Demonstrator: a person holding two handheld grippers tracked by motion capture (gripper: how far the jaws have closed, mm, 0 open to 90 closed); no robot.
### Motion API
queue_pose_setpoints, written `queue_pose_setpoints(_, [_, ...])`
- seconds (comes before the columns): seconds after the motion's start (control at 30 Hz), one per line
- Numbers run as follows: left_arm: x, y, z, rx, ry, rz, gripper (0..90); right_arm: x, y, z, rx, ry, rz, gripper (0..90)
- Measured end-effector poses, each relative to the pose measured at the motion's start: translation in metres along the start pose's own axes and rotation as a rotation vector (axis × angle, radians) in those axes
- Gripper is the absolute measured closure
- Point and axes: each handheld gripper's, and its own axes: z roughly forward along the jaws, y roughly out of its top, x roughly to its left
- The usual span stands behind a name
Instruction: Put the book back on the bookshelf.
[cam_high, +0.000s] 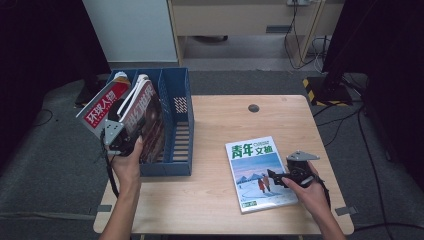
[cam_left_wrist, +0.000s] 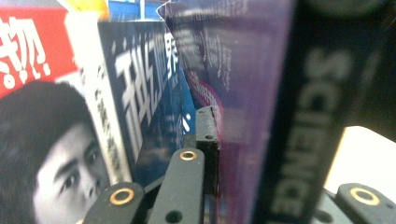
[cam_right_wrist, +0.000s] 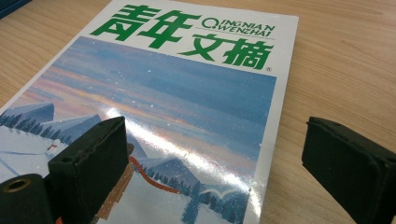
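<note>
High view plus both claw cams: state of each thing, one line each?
Left claw: shut on the dark magazine.
Dark magazine: upright in the blue file rack, leaning.
Red magazine: in the rack, tilted left.
Right claw: open, jaws straddling the right edge of the green-titled magazine.
Green-titled magazine: flat on the table, closed, cover up.

I work in an office-like lab: a wooden table (cam_high: 220, 200), a blue file rack (cam_high: 176, 120), grey carpet (cam_high: 45, 165), floor cables (cam_high: 345, 120), hazard tape (cam_high: 311, 89).
</note>
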Motion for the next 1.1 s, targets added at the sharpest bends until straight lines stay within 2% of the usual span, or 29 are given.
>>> queue_pose_setpoints(0.23, [0.0, 0.005, 0.009, -0.002, 0.013, 0.011, 83.9, -0.001, 0.0, -0.001, 0.0, 0.0, 0.002, 7.5])
queue_pose_setpoints(0.6, [-0.001, -0.006, 0.026, -0.001, 0.038, -0.011, 83.9, -0.003, -0.001, 0.0, 0.001, 0.0, 0.006, 7.5])
queue_pose_setpoints(0.8, [-0.003, -0.01, 0.028, -0.002, 0.041, -0.005, 83.7, -0.003, -0.001, -0.001, 0.0, 0.001, 0.009, 7.5])
queue_pose_setpoints(0.93, [-0.001, -0.015, 0.028, 0.013, 0.042, -0.011, 83.5, -0.003, -0.001, -0.001, 0.0, 0.002, 0.005, 7.5])
queue_pose_setpoints(1.1, [0.001, -0.018, 0.027, 0.008, 0.036, -0.012, 83.4, -0.003, -0.001, -0.001, 0.0, 0.003, 0.006, 7.5])
